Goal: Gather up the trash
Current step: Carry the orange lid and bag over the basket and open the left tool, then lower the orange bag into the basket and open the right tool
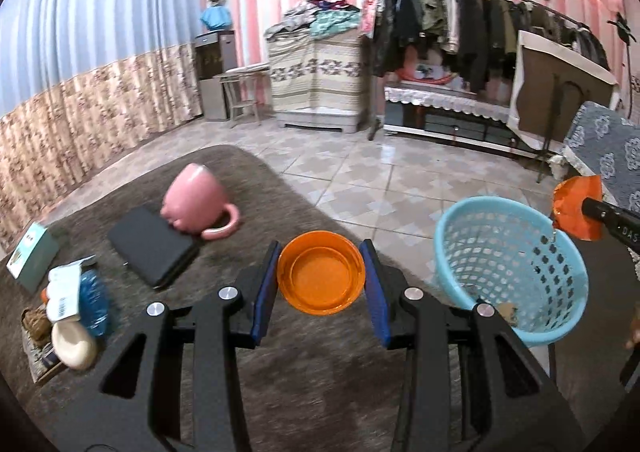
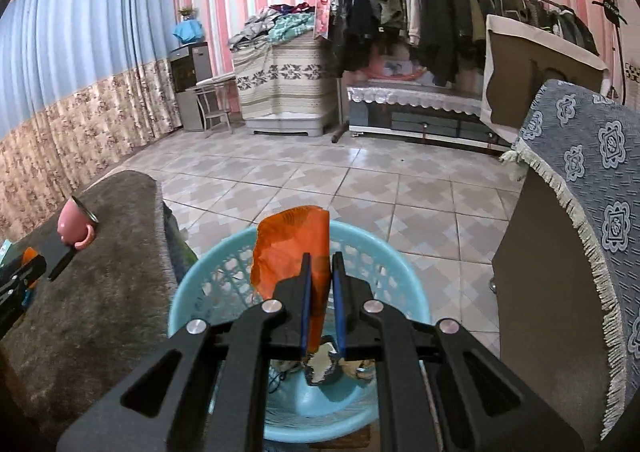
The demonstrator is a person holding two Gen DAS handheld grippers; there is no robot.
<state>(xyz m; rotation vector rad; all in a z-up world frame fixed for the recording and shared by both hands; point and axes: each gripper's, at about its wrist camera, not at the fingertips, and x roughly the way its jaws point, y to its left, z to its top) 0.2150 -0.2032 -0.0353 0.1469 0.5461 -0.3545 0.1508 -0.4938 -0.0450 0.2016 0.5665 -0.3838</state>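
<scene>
Wrapper [image 2: 294,252] upright in right gripper [image 2: 320,292] jaws.

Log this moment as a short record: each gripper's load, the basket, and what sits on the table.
left gripper: shut on an orange lid, held above the brown table cover
right gripper: shut on an orange wrapper, over the blue basket
basket contents: some scraps at the bottom, kind unclear
table: tipped pink mug, black case, teal box, pile of small items at left edge
basket position: beside the table's right end
</scene>
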